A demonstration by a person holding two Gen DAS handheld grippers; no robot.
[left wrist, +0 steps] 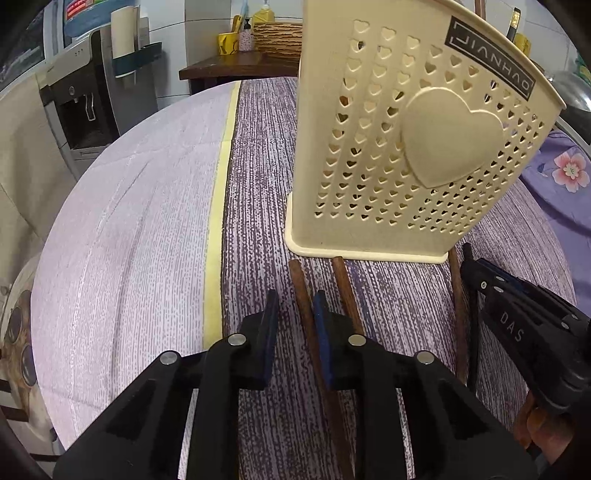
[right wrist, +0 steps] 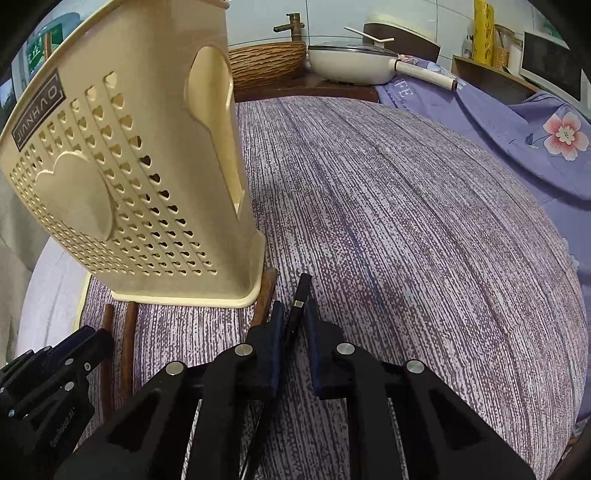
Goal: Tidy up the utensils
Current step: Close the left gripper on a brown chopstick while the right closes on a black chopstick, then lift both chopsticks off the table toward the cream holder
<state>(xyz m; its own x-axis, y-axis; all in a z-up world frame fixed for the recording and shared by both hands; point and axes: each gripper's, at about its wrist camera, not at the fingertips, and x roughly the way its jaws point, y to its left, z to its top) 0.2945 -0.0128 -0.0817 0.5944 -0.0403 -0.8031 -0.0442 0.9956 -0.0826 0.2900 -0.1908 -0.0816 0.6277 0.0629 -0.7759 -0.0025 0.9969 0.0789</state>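
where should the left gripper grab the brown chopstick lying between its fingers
Take the brown chopstick on its bare shaft just short of the cream utensil holder, coming from above with the left gripper straddling it crosswise. It is thin, lies flat on the tablecloth, and a second one lies close beside it.

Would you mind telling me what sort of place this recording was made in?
Most likely a home kitchen or dining corner: a water dispenser, a faucet above a basin, and a lidded pan stand around a cloth-covered table.
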